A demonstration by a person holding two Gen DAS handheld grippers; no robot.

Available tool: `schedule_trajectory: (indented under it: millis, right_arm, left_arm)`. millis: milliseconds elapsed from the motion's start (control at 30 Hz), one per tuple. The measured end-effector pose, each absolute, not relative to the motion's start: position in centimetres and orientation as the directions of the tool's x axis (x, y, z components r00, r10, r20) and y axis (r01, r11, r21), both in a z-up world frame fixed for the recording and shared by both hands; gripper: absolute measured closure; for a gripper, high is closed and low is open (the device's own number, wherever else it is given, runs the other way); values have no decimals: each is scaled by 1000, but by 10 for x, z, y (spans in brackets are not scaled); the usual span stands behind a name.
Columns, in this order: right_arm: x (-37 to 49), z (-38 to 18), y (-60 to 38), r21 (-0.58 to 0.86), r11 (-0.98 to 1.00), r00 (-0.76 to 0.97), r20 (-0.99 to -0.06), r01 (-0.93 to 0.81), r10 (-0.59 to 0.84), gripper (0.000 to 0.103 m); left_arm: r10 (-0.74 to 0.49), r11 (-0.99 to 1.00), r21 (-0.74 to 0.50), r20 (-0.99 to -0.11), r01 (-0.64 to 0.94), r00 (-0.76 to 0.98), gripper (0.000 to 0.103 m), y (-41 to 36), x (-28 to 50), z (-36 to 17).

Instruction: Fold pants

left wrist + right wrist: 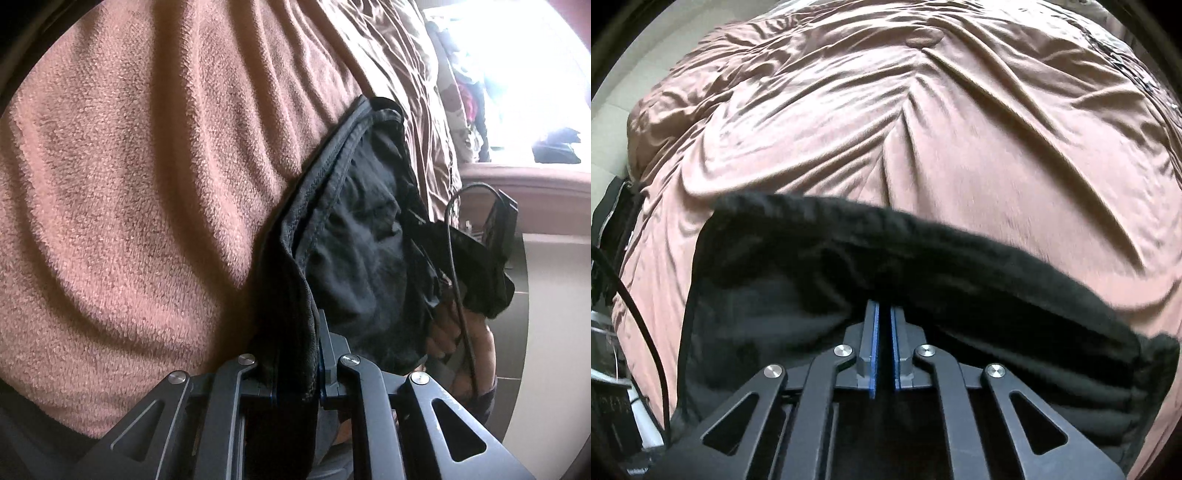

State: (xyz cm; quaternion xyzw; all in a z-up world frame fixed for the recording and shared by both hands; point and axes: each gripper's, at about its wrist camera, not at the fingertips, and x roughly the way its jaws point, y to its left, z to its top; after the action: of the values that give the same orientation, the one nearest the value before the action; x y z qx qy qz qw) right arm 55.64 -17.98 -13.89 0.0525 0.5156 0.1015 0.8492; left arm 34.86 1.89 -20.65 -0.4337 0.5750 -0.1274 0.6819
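The left hand-held gripper (295, 373) clamps a thick edge of the black pants (354, 229), which hang at centre frame over the pink blanket (129, 184). The right hand-held gripper (882, 325) pinches the pants (849, 266) low in its frame, with a black cable (639, 317) at the left edge.

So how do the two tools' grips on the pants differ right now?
The left tool has a thick bunched edge of the black pants filling the gap between its fingers; the right tool stands nearly shut, a thin slit showing between its blue pads, tips buried under the pants' fold. The left tool's view shows seams and a crumpled inner side; the right's shows a smooth dark band. Both hold the pants over the pink blanket.
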Motion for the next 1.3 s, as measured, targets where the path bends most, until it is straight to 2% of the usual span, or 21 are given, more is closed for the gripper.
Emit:
schedule_trajectory:
  millis: [300, 700, 800, 867, 933, 1300]
  right_arm:
    - [559, -131, -183, 254, 961, 468, -841, -106, 274, 102]
    - [480, -98, -200, 303, 935, 528, -771, -185, 355, 99]
    - [464, -95, -207, 319, 927, 533, -758, -199, 375, 92]
    - [451, -93, -212, 327, 922, 545, -744, -209, 387, 77]
    - [439, -93, -218, 333, 918, 555, -732, -217, 396, 71]
    - [385, -104, -252, 429, 878, 586, -663, -214, 467, 70]
  left_arm:
    - [-666, 596, -742, -671, -308, 326, 90, 19, 345, -204]
    - [-657, 597, -758, -650, -263, 382, 94, 24, 345, -185]
    - [-655, 602, -761, -644, -242, 394, 94, 20, 346, -175]
    - [-652, 610, -760, -643, -225, 402, 94, 17, 347, -168]
    - [-651, 613, -760, -640, -216, 407, 94, 15, 348, -163]
    - [-655, 641, -758, -624, -124, 427, 94, -2, 358, -125]
